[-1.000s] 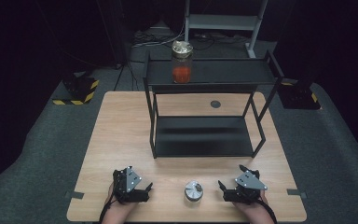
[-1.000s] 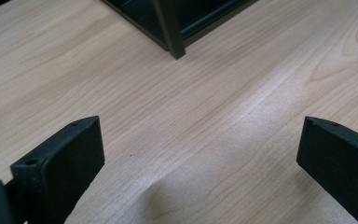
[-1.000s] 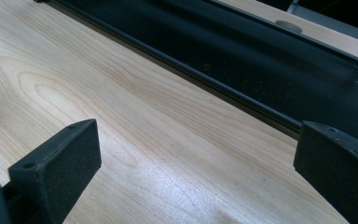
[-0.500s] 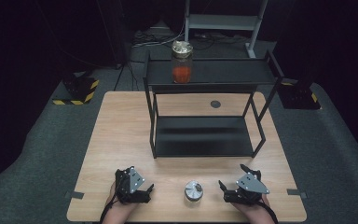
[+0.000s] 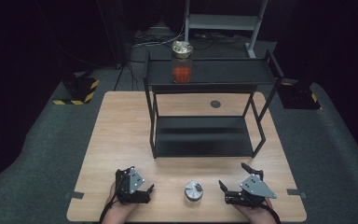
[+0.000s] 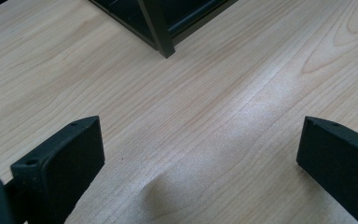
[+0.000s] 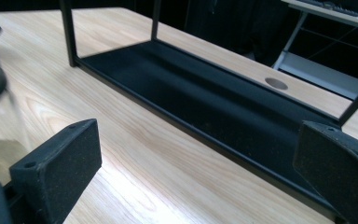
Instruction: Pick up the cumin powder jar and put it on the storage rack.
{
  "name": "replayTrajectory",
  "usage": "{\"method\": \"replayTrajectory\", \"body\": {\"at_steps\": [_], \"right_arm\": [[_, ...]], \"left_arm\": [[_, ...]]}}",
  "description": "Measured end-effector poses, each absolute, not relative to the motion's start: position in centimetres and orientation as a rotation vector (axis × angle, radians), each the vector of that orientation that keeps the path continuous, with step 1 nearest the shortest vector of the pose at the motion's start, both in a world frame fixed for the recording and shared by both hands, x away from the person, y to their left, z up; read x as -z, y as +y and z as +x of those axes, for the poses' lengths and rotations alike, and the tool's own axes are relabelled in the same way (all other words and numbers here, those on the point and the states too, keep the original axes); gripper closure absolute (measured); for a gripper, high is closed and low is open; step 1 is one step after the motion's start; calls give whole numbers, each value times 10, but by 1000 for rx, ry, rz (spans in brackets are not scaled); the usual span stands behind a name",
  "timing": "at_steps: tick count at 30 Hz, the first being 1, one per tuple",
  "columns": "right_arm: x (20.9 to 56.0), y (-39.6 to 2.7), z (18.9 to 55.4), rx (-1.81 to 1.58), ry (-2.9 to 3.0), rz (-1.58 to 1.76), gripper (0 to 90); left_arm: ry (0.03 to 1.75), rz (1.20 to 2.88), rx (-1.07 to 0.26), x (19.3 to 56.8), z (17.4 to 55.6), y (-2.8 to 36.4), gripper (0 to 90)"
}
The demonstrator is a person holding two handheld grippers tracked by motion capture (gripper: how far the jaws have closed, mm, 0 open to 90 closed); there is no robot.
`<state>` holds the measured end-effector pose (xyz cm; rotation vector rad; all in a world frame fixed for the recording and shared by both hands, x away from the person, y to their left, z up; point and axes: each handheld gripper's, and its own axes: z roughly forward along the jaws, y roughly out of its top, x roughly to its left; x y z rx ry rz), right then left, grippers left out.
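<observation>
Dark room, light wood table [image 5: 121,140] with a black two-tier shelf [image 5: 205,140] sitting on it. A small clear jar [image 5: 193,190] with a silvery lid is standing upright at the near edge, right between both tools. The left gripper [image 5: 144,192] and right gripper [image 5: 226,192] are both resting wide open, holding nothing, pretty much equally near. No readable labels anywhere.

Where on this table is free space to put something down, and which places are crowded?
Bare wood lies left of the black rack up to the table edge. The lower shelf is also bare. The near edge is crowded: the small jar stands between the left gripper and right gripper.
</observation>
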<state>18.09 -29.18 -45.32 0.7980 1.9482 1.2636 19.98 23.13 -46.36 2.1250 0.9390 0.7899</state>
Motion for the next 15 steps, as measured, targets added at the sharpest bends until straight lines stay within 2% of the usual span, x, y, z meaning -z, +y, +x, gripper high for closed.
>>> {"method": "replayTrajectory", "body": {"at_steps": [15], "right_arm": [[436,-286,167,-1446,1947,733,0]], "left_arm": [[914,2140,-785,463,200,232,10]]}}
